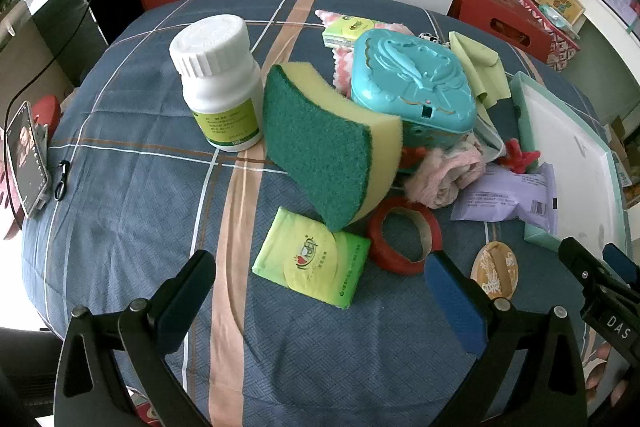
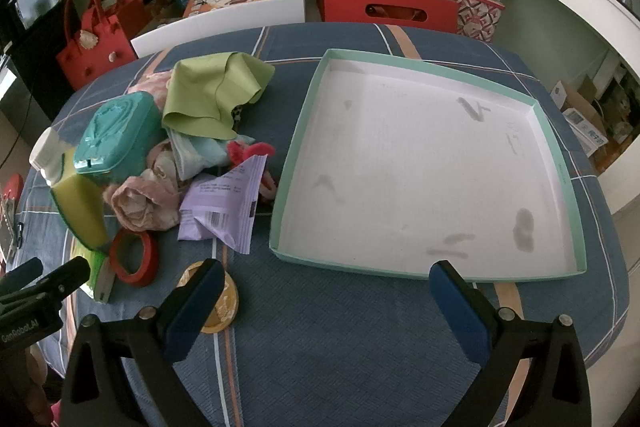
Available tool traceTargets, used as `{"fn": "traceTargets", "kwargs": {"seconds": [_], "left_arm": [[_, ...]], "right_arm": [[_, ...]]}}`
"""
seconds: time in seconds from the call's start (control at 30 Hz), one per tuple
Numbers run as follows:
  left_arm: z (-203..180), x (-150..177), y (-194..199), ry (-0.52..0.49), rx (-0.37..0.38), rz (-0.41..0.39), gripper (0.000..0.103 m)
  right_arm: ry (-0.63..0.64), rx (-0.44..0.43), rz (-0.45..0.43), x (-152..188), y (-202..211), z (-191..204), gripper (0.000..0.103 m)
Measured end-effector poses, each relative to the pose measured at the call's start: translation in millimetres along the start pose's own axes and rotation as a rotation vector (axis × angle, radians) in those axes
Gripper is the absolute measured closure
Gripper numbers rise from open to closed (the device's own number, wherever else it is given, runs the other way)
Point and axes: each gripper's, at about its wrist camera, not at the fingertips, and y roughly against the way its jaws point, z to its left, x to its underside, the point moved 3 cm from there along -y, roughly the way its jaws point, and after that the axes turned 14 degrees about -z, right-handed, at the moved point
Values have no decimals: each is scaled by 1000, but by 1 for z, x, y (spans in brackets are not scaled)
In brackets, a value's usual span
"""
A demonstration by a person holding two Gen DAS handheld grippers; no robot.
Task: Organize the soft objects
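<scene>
Both the left gripper (image 1: 320,301) and the right gripper (image 2: 328,307) hover wide open and empty over the table's (image 2: 340,339) near edge. The sponge (image 1: 332,143) leans against the teal box (image 1: 416,83) mid-table.

Left hand-held gripper (image 1: 320,301) jaws wide apart; right hand-held gripper (image 2: 328,307) likewise.

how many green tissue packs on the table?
2. One tissue pack lies flat just ahead of the left claw; another sits behind the teal box. The pile may hide more.
</scene>
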Motion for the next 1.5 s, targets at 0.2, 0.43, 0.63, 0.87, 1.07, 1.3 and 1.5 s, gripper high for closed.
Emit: {"fn": "traceTargets", "kwargs": {"seconds": [0.2,0.43,0.63,0.87,1.07,1.3,1.5], "left_arm": [[1,0,0,0,1,0,0],[1,0,0,1,1,0,0],[2,2,-1,2,1,0,0],[2,1,-1,2,2,1,0],[2,2,-1,4,2,1,0],[3,2,0,10,3,2,0],[18,-4,1,77,-25,-9,0]], "right_arm": [[0,-1,0,0,0,0,0],[0,-1,1,0,0,0,0],[2,-1,1,0,0,0,0],[1,-1,2,0,0,1,0],[2,-2,2,0,0,1,0],[6,-4,3,1,0,1,0],[26,-80,26,6,-2,19,0]]}}
